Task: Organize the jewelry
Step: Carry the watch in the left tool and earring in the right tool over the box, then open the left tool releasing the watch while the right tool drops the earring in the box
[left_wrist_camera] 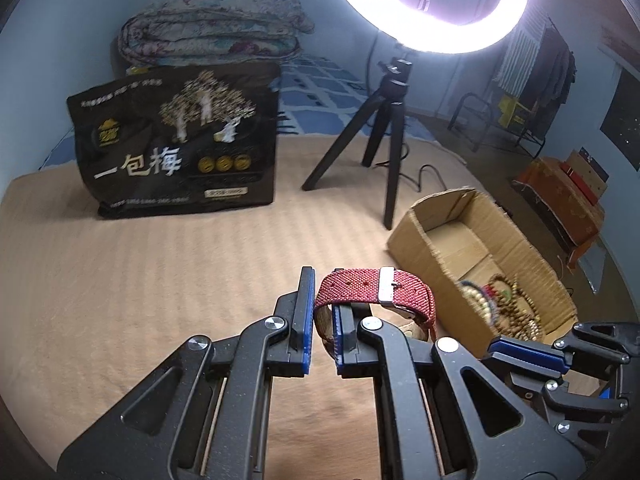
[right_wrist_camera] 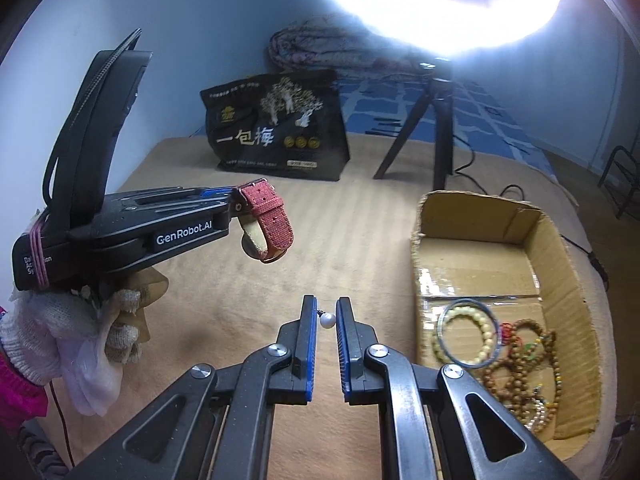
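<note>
**Both jaws loaded, cardboard box as reference**

Left gripper [left_wrist_camera: 320, 312]: jaws closed on the red woven watch strap [left_wrist_camera: 372, 286], held in the air left of the cardboard box [left_wrist_camera: 436, 292], clear of the beige bed [left_wrist_camera: 140, 280]. Right gripper [right_wrist_camera: 326, 320]: jaws closed on a small white pearl bead [right_wrist_camera: 327, 321], also left of the box. Bead bracelets [right_wrist_camera: 516, 356] lie inside the box, at its near end. Black snack bag [right_wrist_camera: 276, 128] stands behind the box, well apart.

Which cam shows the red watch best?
Right wrist view: the red watch hangs side-on from the left hand-held gripper, with strap loop and case visible. Left wrist view shows only the strap top and buckle; its own fingers hide the rest.
</note>
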`<state>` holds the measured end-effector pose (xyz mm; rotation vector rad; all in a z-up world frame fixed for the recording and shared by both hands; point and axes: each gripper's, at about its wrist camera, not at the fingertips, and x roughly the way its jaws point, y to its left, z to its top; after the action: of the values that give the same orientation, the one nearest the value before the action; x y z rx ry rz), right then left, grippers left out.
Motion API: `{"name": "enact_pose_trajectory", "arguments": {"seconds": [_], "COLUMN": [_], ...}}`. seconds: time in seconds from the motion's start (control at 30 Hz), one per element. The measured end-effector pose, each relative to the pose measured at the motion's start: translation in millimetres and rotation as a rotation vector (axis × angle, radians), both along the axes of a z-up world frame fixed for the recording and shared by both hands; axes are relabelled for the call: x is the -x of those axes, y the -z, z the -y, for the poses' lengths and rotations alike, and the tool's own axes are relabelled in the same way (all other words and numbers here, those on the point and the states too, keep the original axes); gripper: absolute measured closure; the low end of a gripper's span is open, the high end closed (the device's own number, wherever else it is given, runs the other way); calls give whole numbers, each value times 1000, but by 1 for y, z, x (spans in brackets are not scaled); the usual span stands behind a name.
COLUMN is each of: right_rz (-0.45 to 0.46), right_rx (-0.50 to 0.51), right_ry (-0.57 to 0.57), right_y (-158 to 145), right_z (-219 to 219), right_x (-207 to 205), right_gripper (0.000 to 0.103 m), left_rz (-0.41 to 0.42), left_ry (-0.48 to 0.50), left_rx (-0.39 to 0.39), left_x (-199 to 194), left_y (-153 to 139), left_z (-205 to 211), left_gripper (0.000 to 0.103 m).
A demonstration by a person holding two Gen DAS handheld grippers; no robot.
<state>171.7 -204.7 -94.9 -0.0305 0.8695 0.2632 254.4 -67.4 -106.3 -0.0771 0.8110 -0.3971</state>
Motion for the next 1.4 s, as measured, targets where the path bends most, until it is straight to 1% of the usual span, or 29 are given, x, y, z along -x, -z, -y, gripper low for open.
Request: {"name": "enact_pose_trajectory", "arguments": {"seconds": [0.13, 0.67, 1.03, 1.4], "right_rz": [8, 30, 27, 5], "right_rx": [-2, 6, -2, 4], "right_ry": [20, 106, 150, 189], "right_y": [-5, -20, -24, -19], "right_z": [15, 75, 103, 121], "right_x": [4, 20, 20, 17], "right_gripper": [96, 96, 96, 95], "left_rz": [0, 21, 12, 1], "left_ry": [14, 79, 96, 109], "left_rx": [12, 18, 28, 24], "left_x": [1, 7, 1, -9], "left_y": [-7, -25, -22, -18], "left_z": [17, 84, 116, 138], "left_gripper": [97, 97, 97, 97]}}
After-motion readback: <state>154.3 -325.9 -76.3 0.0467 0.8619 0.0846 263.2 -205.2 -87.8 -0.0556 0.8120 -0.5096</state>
